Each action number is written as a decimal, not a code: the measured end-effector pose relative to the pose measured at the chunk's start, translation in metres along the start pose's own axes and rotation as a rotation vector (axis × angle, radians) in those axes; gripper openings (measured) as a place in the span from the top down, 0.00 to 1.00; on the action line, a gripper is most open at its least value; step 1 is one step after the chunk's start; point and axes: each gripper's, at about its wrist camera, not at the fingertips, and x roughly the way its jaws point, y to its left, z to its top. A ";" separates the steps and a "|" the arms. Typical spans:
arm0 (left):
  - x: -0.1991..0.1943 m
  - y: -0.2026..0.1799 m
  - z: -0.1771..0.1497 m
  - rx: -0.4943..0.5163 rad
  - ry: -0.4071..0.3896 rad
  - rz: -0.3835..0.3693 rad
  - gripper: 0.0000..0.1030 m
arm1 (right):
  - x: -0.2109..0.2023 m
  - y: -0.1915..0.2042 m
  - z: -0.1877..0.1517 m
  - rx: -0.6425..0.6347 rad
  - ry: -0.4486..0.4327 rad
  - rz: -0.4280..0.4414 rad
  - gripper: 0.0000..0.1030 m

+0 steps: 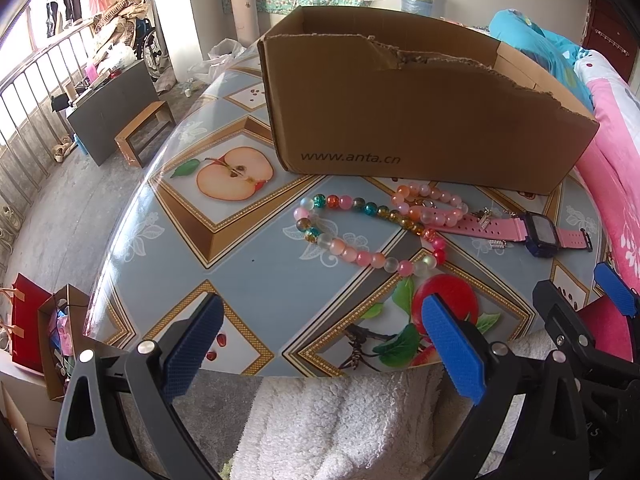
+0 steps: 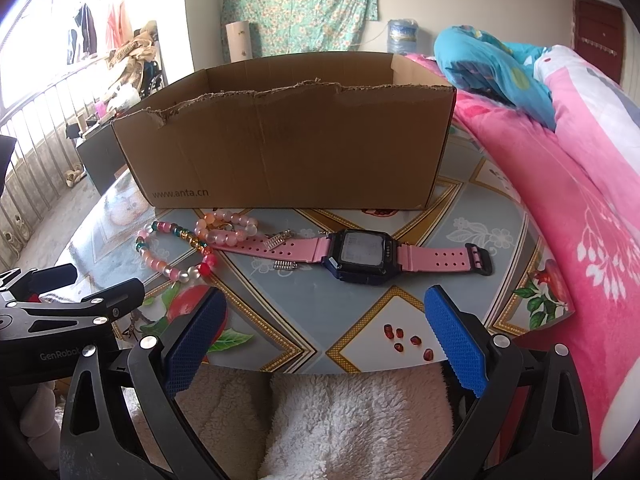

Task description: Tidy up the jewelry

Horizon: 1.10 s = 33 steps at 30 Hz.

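A torn brown cardboard box [image 1: 420,108] [image 2: 288,148] stands at the back of the round table. In front of it lie a long multicolour bead string [image 1: 352,248] [image 2: 176,264], a smaller pink bead bracelet [image 1: 436,204] [image 2: 228,228], a pink-strapped watch with a dark face [image 1: 540,232] [image 2: 360,256] and two small silver clips [image 1: 496,245] [image 2: 285,266]. My left gripper [image 1: 324,340] is open and empty, near the table's front edge, short of the beads. My right gripper [image 2: 326,340] is open and empty, short of the watch. It also shows in the left wrist view [image 1: 592,304].
The table [image 1: 256,264] [image 2: 400,312] has a fruit-print cover. A pink blanket and blue pillow [image 2: 580,184] lie on a bed to the right. A white fleece garment [image 2: 352,420] is below both grippers. Bags [image 1: 40,332] and a low bench [image 1: 144,132] stand on the floor at left.
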 end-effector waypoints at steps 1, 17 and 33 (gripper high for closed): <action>0.000 0.000 0.000 0.000 0.001 -0.001 0.06 | 0.001 0.001 0.000 0.000 0.001 -0.001 0.08; 0.000 -0.001 -0.003 0.001 0.003 -0.001 0.06 | 0.002 0.001 0.001 0.001 0.002 -0.003 0.08; 0.001 -0.002 -0.004 -0.001 0.005 -0.006 0.06 | 0.002 -0.002 -0.001 0.003 -0.005 -0.015 0.08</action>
